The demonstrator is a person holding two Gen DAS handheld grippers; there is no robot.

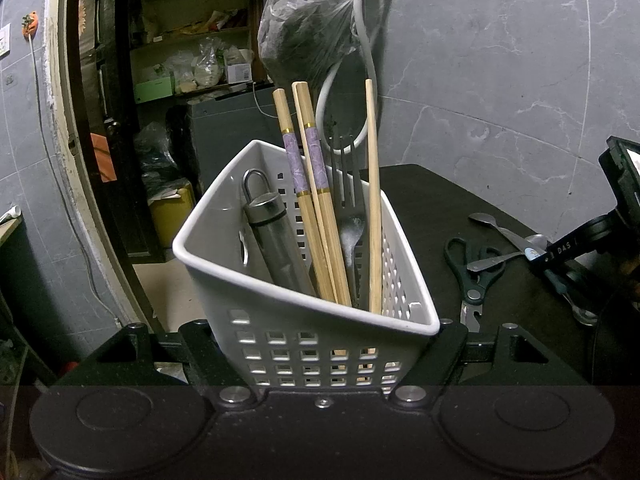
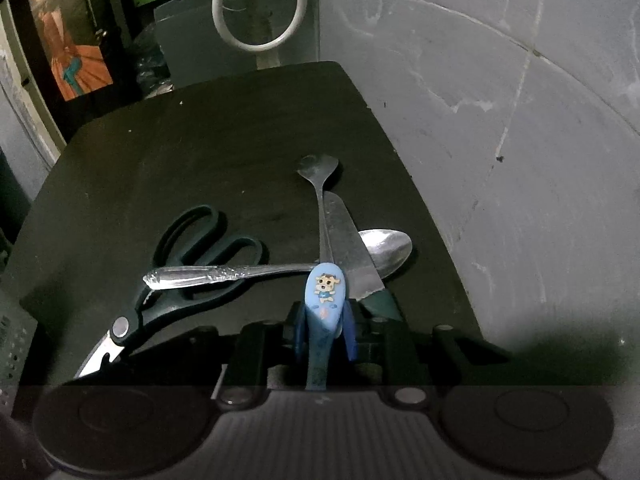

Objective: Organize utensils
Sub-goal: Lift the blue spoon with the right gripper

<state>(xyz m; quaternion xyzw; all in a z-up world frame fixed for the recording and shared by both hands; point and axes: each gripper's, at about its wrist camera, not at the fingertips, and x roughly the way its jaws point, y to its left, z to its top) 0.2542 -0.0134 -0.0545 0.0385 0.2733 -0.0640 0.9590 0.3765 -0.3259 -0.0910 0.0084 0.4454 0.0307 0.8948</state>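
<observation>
The left gripper (image 1: 326, 360) clamps the white caddy (image 1: 280, 264); the right gripper (image 2: 325, 334) pinches the blue-handled spoon (image 2: 325, 300) on the near table (image 2: 200, 152). Picking-up step; next, I judge, lift it left into the caddy

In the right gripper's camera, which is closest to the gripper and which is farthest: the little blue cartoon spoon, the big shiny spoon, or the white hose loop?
1. Blue cartoon spoon: between the right gripper fingers.
2. Big shiny spoon: lying crosswise on the black table, just beyond.
3. White hose loop: hanging past the table's far edge.
</observation>
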